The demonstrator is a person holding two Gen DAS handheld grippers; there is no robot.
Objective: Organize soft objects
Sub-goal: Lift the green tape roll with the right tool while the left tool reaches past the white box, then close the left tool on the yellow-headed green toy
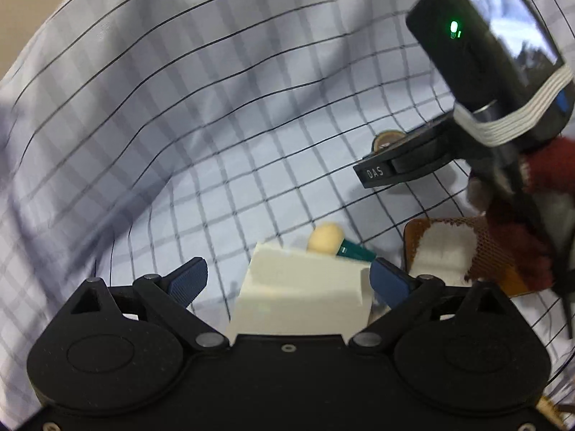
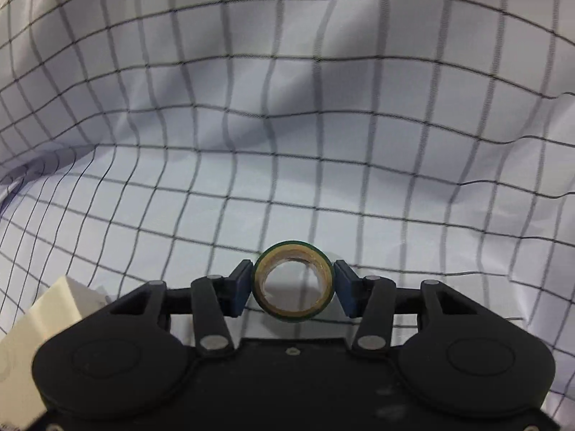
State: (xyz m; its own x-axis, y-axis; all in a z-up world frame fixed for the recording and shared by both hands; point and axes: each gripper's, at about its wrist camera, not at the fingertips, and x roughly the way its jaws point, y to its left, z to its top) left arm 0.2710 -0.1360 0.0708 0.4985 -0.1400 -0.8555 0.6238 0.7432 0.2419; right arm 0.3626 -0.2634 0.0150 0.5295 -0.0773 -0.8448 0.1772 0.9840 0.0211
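- Left gripper (image 1: 287,282): jaws spread wide. A cream foam block (image 1: 302,298) sits between the blue pads (image 1: 188,280); the right pad stands at the block's corner, the left pad is apart from it. No squeeze is visible.
- Right gripper (image 2: 293,282): jaws clenched on a roll of tape (image 2: 293,281), green outside and tan inside, held upright with its hole facing the camera. Both blue pads (image 2: 241,287) press its sides.
- Cream foam block, right wrist view: its corner shows at the lower left edge (image 2: 46,309), beside the gripper body.
- Peg-like item with a pale rounded head (image 1: 325,237) and teal body, lying just behind the foam block on the cloth.
- Brown mesh pouch (image 1: 449,248) with white filling, to the right of the foam block, resting on the cloth.
- Dark red knitted sleeve (image 1: 546,168) at the right edge, behind the right-hand tool.
- Camera unit (image 1: 496,54) of the right-hand tool, black, green light on, small screen lit, bound with a white band; seen upper right in the left wrist view.
- Checked cloth (image 2: 287,107), white with a dark grid, rumpled, covering the whole surface and rising in folds at the back.
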